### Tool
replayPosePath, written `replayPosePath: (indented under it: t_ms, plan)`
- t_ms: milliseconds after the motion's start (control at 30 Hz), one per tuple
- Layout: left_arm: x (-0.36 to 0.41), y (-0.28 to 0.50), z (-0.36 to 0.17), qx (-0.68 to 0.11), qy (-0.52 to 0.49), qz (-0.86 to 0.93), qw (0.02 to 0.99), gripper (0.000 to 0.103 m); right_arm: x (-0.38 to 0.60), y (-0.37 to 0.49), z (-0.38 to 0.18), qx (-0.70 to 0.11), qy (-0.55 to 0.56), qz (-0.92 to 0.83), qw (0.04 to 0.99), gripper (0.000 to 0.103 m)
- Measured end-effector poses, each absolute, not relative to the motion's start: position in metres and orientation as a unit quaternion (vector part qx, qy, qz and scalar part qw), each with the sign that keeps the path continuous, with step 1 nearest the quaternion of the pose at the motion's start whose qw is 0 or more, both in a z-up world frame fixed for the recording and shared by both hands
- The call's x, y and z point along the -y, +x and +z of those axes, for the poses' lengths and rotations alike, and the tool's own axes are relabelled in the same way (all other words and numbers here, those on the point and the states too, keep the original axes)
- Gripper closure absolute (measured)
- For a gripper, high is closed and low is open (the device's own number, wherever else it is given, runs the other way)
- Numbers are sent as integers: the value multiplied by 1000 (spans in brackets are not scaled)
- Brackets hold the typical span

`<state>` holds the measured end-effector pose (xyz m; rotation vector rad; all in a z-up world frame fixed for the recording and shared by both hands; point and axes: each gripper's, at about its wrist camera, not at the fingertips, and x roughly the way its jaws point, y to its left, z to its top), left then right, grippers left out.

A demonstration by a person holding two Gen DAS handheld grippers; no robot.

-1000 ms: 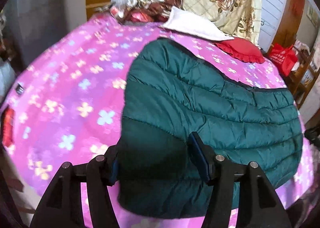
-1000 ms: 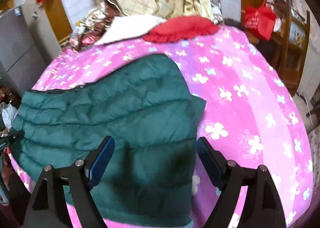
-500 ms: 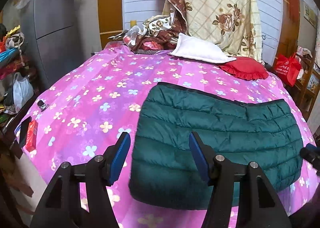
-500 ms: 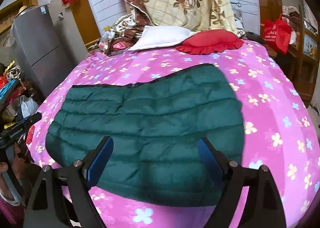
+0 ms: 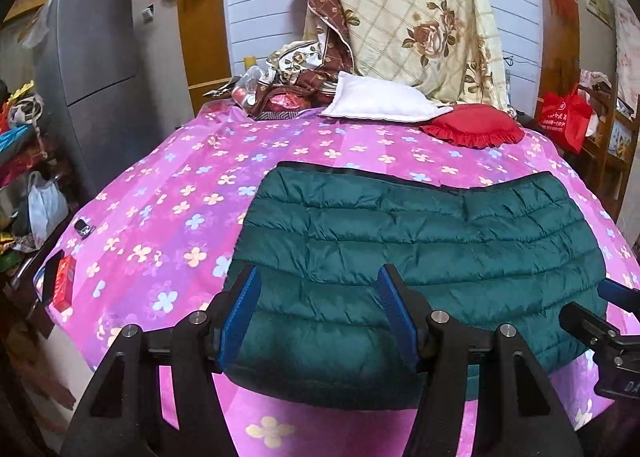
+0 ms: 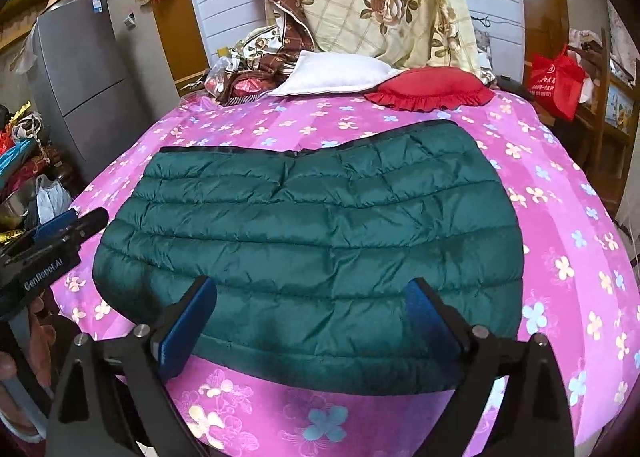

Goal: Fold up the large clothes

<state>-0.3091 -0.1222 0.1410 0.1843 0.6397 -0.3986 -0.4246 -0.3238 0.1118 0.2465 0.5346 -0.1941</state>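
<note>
Your green quilted jacket [image 5: 416,257] lies folded flat on the bed [image 5: 168,193], near its front edge, so nothing needs holding. Your left hand-held gripper [image 5: 318,317] hovers apart and empty; your right hand-held gripper [image 6: 310,321] is opening wide, gripping nothing.

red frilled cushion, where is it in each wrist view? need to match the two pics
Left wrist: red frilled cushion upper right of centre, at the bed's far end, behind the green quilted jacket.
Right wrist: red frilled cushion upper centre-right, again beyond the jacket.
Shared landmark: the white pillow lies directly left of the cushion, touching it, in both views.
</note>
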Motion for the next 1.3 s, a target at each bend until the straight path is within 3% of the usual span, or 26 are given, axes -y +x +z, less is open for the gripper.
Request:
replayPosePath:
  t_ms: [1300]
  plan:
    - [132,-311,120,-322,82,-196,922,61,317,-405,108,-263,113,-136,948,4]
